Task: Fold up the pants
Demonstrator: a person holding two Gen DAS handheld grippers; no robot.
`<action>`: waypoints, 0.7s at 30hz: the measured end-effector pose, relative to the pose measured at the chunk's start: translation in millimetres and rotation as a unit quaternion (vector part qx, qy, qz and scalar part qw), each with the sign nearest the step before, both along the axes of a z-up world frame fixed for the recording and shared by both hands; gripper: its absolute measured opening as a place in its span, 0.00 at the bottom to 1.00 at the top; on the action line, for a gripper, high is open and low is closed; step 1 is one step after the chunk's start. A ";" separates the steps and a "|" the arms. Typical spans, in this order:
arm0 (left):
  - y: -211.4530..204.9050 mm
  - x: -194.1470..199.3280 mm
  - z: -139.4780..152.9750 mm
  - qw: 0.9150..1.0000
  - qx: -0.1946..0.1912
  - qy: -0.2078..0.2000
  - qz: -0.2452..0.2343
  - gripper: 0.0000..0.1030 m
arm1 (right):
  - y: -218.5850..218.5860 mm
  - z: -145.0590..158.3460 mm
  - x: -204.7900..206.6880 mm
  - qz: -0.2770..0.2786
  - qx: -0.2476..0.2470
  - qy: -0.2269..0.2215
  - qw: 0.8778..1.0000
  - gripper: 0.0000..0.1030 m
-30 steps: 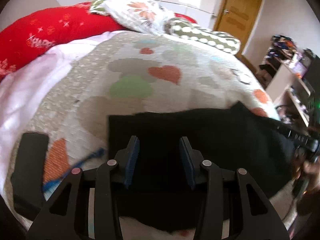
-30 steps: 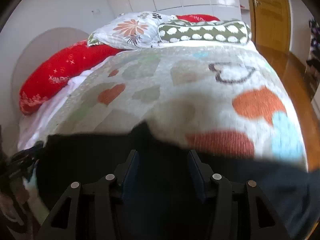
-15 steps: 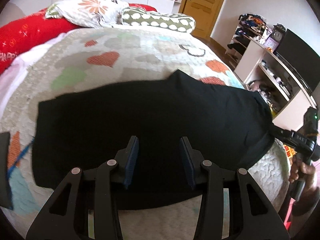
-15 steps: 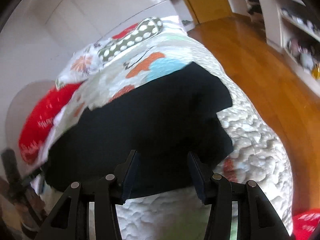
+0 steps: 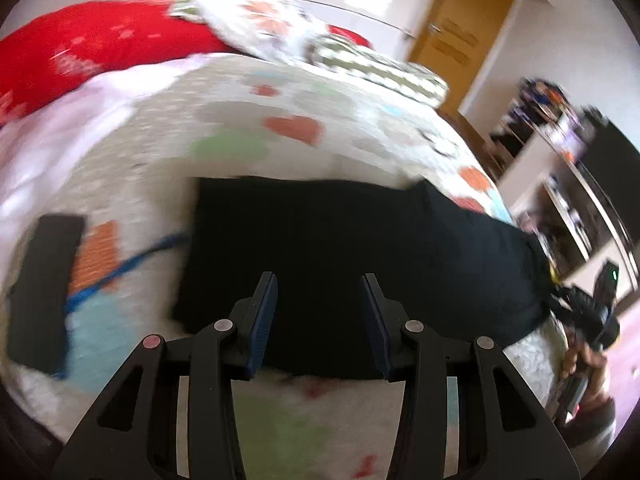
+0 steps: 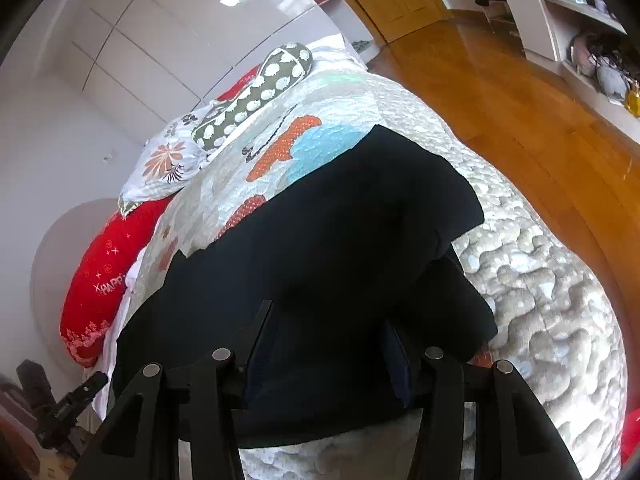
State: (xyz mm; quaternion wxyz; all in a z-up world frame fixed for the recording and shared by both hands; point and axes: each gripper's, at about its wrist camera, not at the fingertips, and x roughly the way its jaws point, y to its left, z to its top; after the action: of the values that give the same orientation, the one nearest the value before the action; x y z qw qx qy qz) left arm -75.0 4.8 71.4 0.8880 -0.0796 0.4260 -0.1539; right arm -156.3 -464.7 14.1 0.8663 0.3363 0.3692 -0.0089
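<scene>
While both tools hang over the bed, I read the black pants (image 5: 360,264) as lying flat across the heart-print quilt (image 5: 256,128), close to the near edge of the bed (image 6: 540,280). From the right wrist view, the pants (image 6: 328,264) reach toward the right edge of the bed, where one layer lies over another and a corner sticks out toward the far side.

My left tool (image 5: 322,324) stands wide apart, with blue pads (image 5: 264,320) facing each other and nothing between them; black cloth shows beyond the gap. My right tool (image 6: 330,360) is also spread wide, with no cloth pinched; its fingers frame the near hem of the pants. Whether either tool touches the fabric, I cannot tell.

At the head of the bed I see a red pillow (image 6: 104,276), a floral pillow (image 6: 164,164) and a green spotted pillow (image 6: 256,96). A flat black object (image 5: 44,292) lies on the quilt near the left edge of the bed, well apart from the pants; a blue line (image 5: 128,264) runs between them, too blurred to identify. A wooden door (image 5: 456,44) and open shelving (image 5: 560,184) stand beyond the bed.
</scene>
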 end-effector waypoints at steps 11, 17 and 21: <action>63.2 6.0 -33.5 0.990 -0.092 0.084 0.071 0.58 | 4.6 -1.1 3.1 0.002 -0.019 0.003 1.000 0.48; 44.3 14.1 -36.1 0.992 -0.076 0.088 0.053 0.58 | 4.1 -2.5 3.5 0.003 -0.011 0.000 1.000 0.48; 40.5 19.4 -31.2 0.993 -0.072 0.082 0.048 0.39 | 4.1 -2.6 3.0 0.003 -0.008 -0.005 1.000 0.48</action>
State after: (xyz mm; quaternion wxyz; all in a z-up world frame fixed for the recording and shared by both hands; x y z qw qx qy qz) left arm -55.6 45.3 40.3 0.8486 -0.1763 0.4804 -0.1345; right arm -153.3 -460.6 11.5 0.8711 0.3278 0.3657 -0.0074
